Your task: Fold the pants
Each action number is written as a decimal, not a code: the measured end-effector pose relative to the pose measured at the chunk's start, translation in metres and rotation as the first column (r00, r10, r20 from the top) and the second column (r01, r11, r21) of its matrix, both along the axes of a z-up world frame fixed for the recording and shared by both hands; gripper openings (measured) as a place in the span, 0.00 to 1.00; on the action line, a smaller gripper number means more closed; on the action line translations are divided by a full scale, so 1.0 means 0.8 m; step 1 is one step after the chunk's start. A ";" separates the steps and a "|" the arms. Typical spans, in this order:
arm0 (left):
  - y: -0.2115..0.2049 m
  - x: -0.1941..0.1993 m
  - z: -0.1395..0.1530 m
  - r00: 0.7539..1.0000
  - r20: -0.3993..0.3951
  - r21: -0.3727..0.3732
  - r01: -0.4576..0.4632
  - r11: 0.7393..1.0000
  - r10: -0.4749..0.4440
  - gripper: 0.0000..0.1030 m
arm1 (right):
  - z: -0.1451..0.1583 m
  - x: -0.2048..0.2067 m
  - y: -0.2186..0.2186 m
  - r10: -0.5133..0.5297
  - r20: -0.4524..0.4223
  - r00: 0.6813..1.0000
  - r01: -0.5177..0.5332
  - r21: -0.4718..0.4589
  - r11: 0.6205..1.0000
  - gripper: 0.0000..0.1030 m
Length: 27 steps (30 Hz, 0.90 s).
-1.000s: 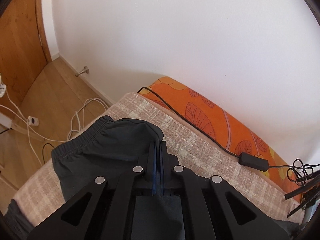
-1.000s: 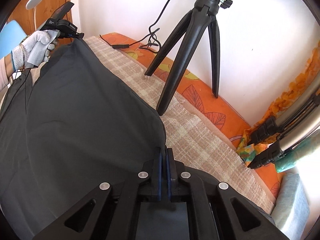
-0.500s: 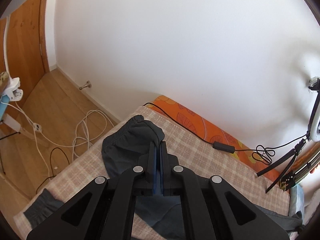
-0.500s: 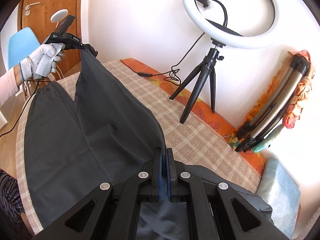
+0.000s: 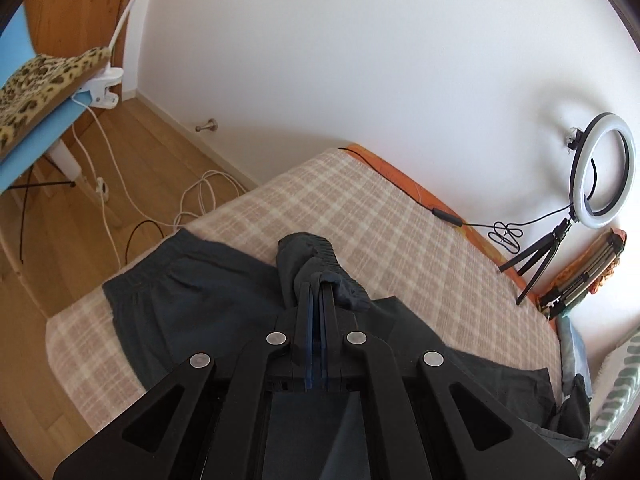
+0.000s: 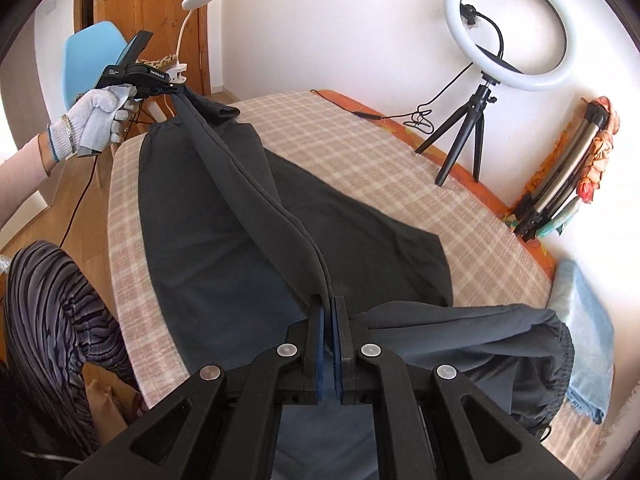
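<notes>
Right wrist view, from left to right: at the upper left of the frame a gloved hand (image 6: 94,118) holds the left hand-held gripper (image 6: 176,89), its jaws pinching the waistband end of the dark pants (image 6: 224,248). From there one long edge of the cloth runs taut, raised off the bed (image 6: 360,136), down to the lower centre of the frame. There the right hand-held gripper (image 6: 329,308) has its blue pads pressed together on the other end of that edge. Holding both ends up seems meant to keep one leg straight so it can be laid over the other leg, which lies flat on the checked bedcover below. At the lower right a cuffed leg end hangs bunched just beside the right gripper. Further right in the frame, a ring light (image 6: 506,26) on a small tripod stands at the far side of the bed, well apart from the cloth.

Left wrist view, again from left to right: a blue chair (image 5: 36,136) with a leopard-print cushion sits at the upper left, and white cables lie on the wooden floor. In the centre, the pants' elastic waistband lies spread across the bedcover, while a gathered lump of waistband stands up out of the closed jaws of the left gripper (image 5: 319,292). I judge the lengthwise fold is underway, not yet laid down.
</notes>
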<state>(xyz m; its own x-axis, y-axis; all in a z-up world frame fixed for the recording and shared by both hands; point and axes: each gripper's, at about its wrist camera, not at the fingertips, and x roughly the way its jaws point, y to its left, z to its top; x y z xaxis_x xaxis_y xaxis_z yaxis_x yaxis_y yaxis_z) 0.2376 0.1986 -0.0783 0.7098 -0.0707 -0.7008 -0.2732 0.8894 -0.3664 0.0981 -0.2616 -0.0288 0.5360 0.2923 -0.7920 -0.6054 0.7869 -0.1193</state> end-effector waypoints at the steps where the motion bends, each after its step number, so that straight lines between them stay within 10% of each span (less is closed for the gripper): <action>1: 0.000 -0.012 -0.009 1.000 -0.008 0.005 0.000 1.000 0.000 0.01 | -0.007 -0.010 0.002 0.003 -0.011 1.000 -0.003 -0.005 1.000 0.00; 12: 0.012 -0.090 -0.055 0.994 -0.094 0.159 0.065 0.985 -0.050 0.11 | -0.080 -0.074 0.024 0.012 -0.113 0.994 -0.022 -0.092 0.995 0.01; 15: 0.009 -0.098 -0.039 0.994 -0.083 0.235 0.090 0.968 -0.072 0.37 | -0.082 -0.074 0.028 0.009 -0.125 0.992 -0.022 -0.103 0.994 0.02; 18: -0.001 -0.101 -0.022 0.988 -0.045 0.246 0.151 0.957 -0.145 0.41 | -0.081 -0.070 0.026 -0.011 -0.161 0.987 -0.001 -0.080 0.997 0.09; 21: -0.030 -0.087 -0.011 0.970 -0.026 0.295 0.240 0.925 -0.243 0.47 | -0.068 -0.070 0.021 -0.022 -0.166 0.986 0.016 -0.043 0.999 0.30; 27: -0.086 -0.031 -0.035 0.930 -0.119 0.397 0.366 0.842 -0.348 0.47 | -0.019 -0.065 0.008 -0.064 -0.151 0.986 0.079 0.095 0.992 0.37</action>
<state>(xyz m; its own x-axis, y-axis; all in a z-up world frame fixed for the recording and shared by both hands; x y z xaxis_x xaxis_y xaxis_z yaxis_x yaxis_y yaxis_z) 0.2124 0.1295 -0.1064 0.6607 -0.0171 -0.7505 0.0851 0.9950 0.0523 0.0458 -0.2548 -0.0441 0.4384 0.3395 -0.8322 -0.5518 0.8325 0.0489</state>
